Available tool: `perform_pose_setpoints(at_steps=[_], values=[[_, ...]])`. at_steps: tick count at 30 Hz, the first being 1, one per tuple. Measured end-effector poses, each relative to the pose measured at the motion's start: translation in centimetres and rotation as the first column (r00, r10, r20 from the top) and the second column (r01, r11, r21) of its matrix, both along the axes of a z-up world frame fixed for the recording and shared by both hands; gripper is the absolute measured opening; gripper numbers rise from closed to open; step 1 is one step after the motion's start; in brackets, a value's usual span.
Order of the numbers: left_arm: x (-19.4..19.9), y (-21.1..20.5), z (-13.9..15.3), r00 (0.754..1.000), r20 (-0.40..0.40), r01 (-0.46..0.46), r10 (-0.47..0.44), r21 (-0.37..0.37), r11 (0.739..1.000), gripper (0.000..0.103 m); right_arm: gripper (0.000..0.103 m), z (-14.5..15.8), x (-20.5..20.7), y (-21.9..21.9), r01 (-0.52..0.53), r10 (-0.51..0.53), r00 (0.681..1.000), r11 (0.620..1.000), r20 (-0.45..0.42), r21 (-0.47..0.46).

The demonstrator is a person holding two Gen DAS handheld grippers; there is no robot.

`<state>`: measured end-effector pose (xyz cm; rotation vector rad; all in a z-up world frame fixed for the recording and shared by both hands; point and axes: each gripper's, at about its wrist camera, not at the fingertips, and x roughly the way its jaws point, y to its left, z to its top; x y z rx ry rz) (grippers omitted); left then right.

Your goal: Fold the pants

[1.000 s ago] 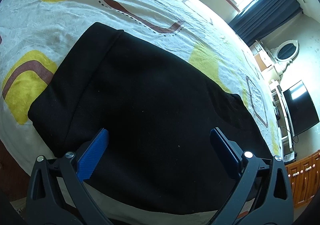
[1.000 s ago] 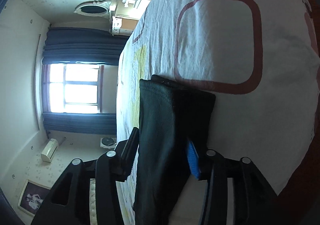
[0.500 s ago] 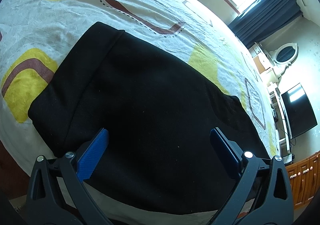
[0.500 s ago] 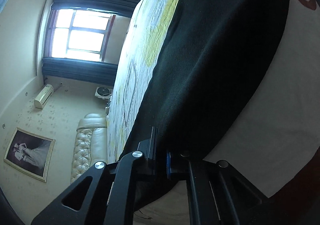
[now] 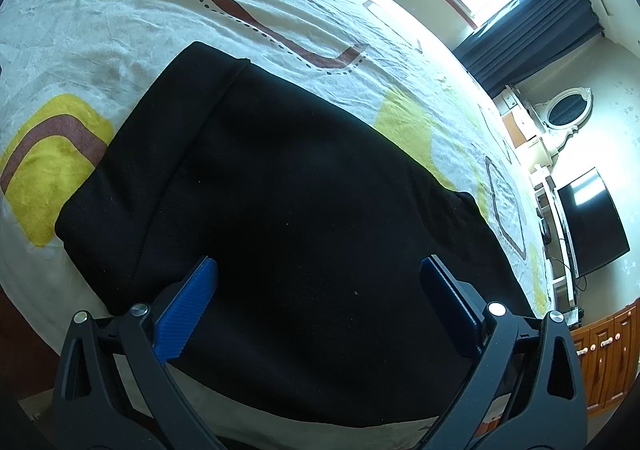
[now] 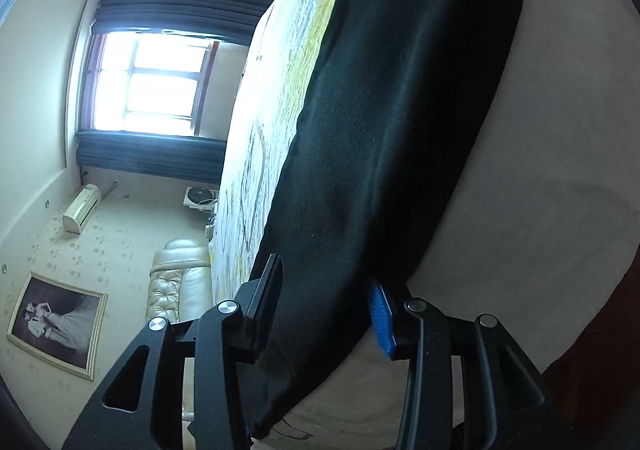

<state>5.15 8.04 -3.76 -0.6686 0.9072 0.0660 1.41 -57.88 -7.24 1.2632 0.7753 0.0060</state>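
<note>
Lying folded on the bed (image 5: 120, 33), the pants (image 5: 304, 185) are handling as soft, limp, light cloth. Left gripper (image 5: 320, 302) jaws are standing apart above them; right gripper (image 6: 324, 314) jaws are opening astride the near edge. Grasping doubled edges is advisable.

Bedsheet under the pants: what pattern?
White bedsheet with yellow patches and brown rounded-square outlines; clearest in the left wrist view.

Black pants (image 6: 400, 121), folded, flat on bed (image 6: 540, 217); near edge between opening jaws of right claw (image 6: 326, 310).
</note>
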Motion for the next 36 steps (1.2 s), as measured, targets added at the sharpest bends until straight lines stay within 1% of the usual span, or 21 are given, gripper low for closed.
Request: perform_pose_setpoints(at_steps=[3, 5, 8, 11, 13, 14, 15, 17, 20, 21, 23, 24, 25, 26, 27, 29, 30, 32, 33, 35, 36], values=[[0.0, 0.0, 0.0, 1.000, 0.003, -0.001, 0.001, -0.001, 1.000, 0.100, 0.042, 0.9, 0.4, 0.6, -0.030, 0.030, 1.000, 0.996, -0.003, -0.083], [0.0, 0.0, 0.0, 1.000, 0.003, 0.000, 0.000, -0.004, 1.000, 0.100, 0.042, 1.3, 0.9, 0.7, -0.029, 0.029, 1.000, 0.993, -0.005, -0.114], [-0.1, 0.1, 0.0, 1.000, 0.004, 0.000, 0.001, -0.010, 1.000, 0.100, 0.042, 1.4, 1.2, 1.4, -0.055, 0.056, 0.998, 0.995, 0.007, -0.089], [-0.1, 0.0, 0.0, 1.000, 0.003, -0.003, 0.003, -0.001, 1.000, 0.100, 0.042, 0.2, 2.0, 2.9, -0.121, 0.121, 0.993, 0.992, -0.010, -0.047], [0.0, -0.2, 0.0, 1.000, 0.000, -0.003, 0.003, 0.011, 1.000, 0.100, 0.026, -0.4, 1.9, 3.3, -0.128, 0.127, 0.992, 0.990, -0.025, -0.067], [0.0, -0.2, 0.1, 1.000, 0.000, -0.004, 0.004, 0.014, 1.000, 0.100, 0.008, -0.7, 1.6, 3.0, -0.135, 0.131, 0.990, 0.987, -0.049, -0.085], [0.0, -0.3, 0.1, 1.000, -0.001, -0.004, 0.004, 0.014, 1.000, 0.100, 0.004, -1.2, 1.5, 2.5, -0.131, 0.127, 0.990, 0.989, -0.061, -0.073], [0.0, -0.1, 0.1, 1.000, 0.001, -0.003, 0.003, 0.005, 1.000, 0.100, 0.003, -2.3, 0.9, 1.7, -0.115, 0.115, 0.992, 0.993, -0.052, -0.003], [0.0, 0.2, 0.0, 1.000, 0.002, 0.001, -0.001, -0.017, 1.000, 0.100, 0.005, -2.4, -0.1, 1.0, -0.113, 0.114, 0.993, 0.993, -0.035, 0.039], [0.0, 0.3, 0.0, 1.000, 0.004, 0.002, -0.002, -0.024, 1.000, 0.100, 0.009, -2.5, -0.5, 0.6, -0.108, 0.109, 0.994, 0.993, -0.031, 0.056], [-0.1, 0.5, 0.0, 1.000, 0.006, 0.007, -0.007, -0.031, 0.999, 0.100, 0.010, -2.3, -1.3, -0.3, -0.118, 0.121, 0.992, 0.989, -0.025, 0.088], [-0.1, 0.5, 0.0, 1.000, 0.007, 0.013, -0.012, -0.031, 0.999, 0.100, 0.016, -2.0, -1.7, -0.8, -0.124, 0.127, 0.991, 0.989, -0.033, 0.080], [-0.1, 0.5, 0.0, 1.000, 0.009, 0.019, -0.019, -0.028, 0.999, 0.100, 0.023, -1.2, -2.0, -1.4, -0.120, 0.122, 0.991, 0.992, -0.045, 0.044], [-0.1, 0.4, 0.0, 1.000, 0.010, 0.027, -0.026, -0.022, 0.999, 0.100, 0.038, 0.0, -2.2, -2.1, -0.106, 0.106, 0.994, 0.994, -0.042, -0.007], [-0.2, 0.3, 0.1, 0.999, 0.012, 0.034, -0.034, -0.012, 0.999, 0.100, 0.048, 1.4, -2.6, -3.3, -0.086, 0.085, 0.996, 0.994, -0.027, -0.061], [-0.2, -0.1, 0.0, 0.999, 0.012, 0.050, -0.050, 0.015, 0.999, 0.100, 0.061, 4.2, -3.0, -6.5, -0.030, 0.033, 0.999, 0.985, 0.013, -0.168], [-0.1, -0.2, 0.0, 0.998, 0.009, 0.057, -0.057, 0.031, 0.998, 0.100, 0.064, 5.3, -2.7, -8.1, -0.014, 0.022, 0.999, 0.980, 0.038, -0.197], [0.0, -0.5, 0.0, 0.998, 0.003, 0.064, -0.064, 0.056, 0.996, 0.100, 0.069, 7.1, -1.3, -11.1, -0.026, 0.038, 0.999, 0.960, 0.038, -0.280], [0.1, -0.7, 0.0, 0.998, 0.000, 0.064, -0.064, 0.062, 0.996, 0.100, 0.069, 7.5, -0.3, -12.4, -0.049, 0.059, 0.998, 0.943, 0.018, -0.329], [0.2, -0.6, 0.1, 0.999, -0.001, 0.054, -0.054, 0.054, 0.997, 0.100, 0.069, 7.5, 1.8, -14.4, -0.086, 0.062, 0.996, 0.895, -0.071, -0.437], [0.2, -0.4, 0.0, 0.999, 0.000, 0.050, -0.050, 0.043, 0.998, 0.100, 0.069, 7.0, 2.7, -15.5, -0.104, 0.067, 0.993, 0.891, -0.099, -0.442]])
